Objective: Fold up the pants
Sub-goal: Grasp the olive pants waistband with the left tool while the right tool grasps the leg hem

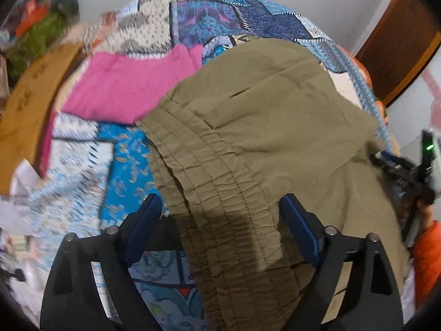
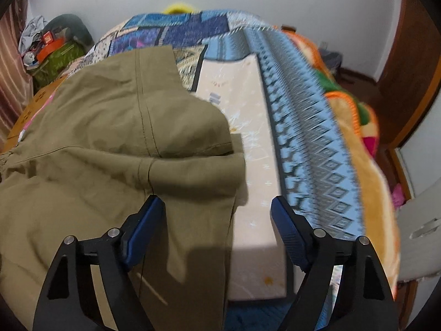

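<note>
Left gripper (image 1: 220, 218) held spread over stretchy waistband; nothing pinched. Right gripper (image 2: 217, 209) spread too, above trouser leg. Pants (image 1: 264, 115) laid on bed quilt (image 1: 220, 8), maybe half folded. Loose pinch: fold could be pulled crooked.

One pair of olive pants (image 1: 256, 127) lies on one bed covered by one patchwork quilt (image 1: 220, 8). Beside the pants lie one pink garment (image 1: 121, 91) and one mustard-brown garment (image 1: 30, 110). Two claws show: left claw (image 1: 220, 209), right claw (image 2: 217, 209).
</note>
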A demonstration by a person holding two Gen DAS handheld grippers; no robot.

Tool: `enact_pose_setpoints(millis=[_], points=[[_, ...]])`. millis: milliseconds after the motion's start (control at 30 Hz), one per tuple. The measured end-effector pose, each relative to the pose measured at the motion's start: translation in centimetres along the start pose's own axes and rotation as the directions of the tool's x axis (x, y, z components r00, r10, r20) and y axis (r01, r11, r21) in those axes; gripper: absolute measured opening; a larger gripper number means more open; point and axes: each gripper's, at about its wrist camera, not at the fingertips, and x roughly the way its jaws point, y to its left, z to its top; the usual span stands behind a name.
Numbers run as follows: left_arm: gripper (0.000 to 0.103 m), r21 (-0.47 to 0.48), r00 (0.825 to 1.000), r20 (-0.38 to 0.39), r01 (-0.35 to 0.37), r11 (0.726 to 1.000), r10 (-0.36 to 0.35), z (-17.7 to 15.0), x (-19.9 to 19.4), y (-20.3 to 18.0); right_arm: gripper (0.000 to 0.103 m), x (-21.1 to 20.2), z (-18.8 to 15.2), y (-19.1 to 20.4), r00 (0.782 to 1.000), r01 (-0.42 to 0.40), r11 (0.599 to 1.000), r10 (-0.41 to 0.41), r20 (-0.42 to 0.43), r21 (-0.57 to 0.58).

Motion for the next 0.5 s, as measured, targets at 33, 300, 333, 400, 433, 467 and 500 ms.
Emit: enact_pose_setpoints(millis=[33,300,333,400,433,467,500], points=[[0.088,-0.019,1.0,-0.001,0.018,1.0,-0.018,0.0,0.2,0.3,0.078,0.5,-0.2,0.0,1.0,-0.013,1.0,0.013,-0.026,-0.002],[0.076,0.03,1.0,0.01,0.004,1.0,-0.005,-0.2,0.0,-0.3,0.018,-0.2,-0.8,0.1,1.0,0.009,1.0,-0.01,-0.006,-0.023],[0.075,0.052,1.0,0.018,-0.012,0.999,0.011,-0.2,-0.2,-0.6,0.012,-0.3,-0.9,0.0,1.0,0.025,0.999,-0.025,-0.005,-0.023],[0.072,0.103,0.998,0.036,-0.054,0.993,0.05,-0.2,-0.6,-1.2,0.008,-0.6,-1.2,-0.6,1.0,0.022,1.0,-0.022,-0.004,-0.004],[0.072,0.126,0.997,0.041,-0.072,0.989,0.067,-0.3,-0.7,-1.6,0.004,-0.8,-1.4,-0.8,1.0,0.02,1.0,-0.02,-0.004,0.005],[0.071,0.14,0.996,0.043,-0.083,0.987,0.077,-0.2,-0.7,-1.7,0.002,-1.0,-1.7,-0.9,1.0,0.027,1.0,-0.027,-0.008,0.007],[0.071,0.149,0.995,0.044,-0.09,0.985,0.084,-0.1,-0.6,-1.8,0.002,-1.1,-2.0,-0.9,0.999,0.034,0.999,-0.034,-0.016,0.0]])
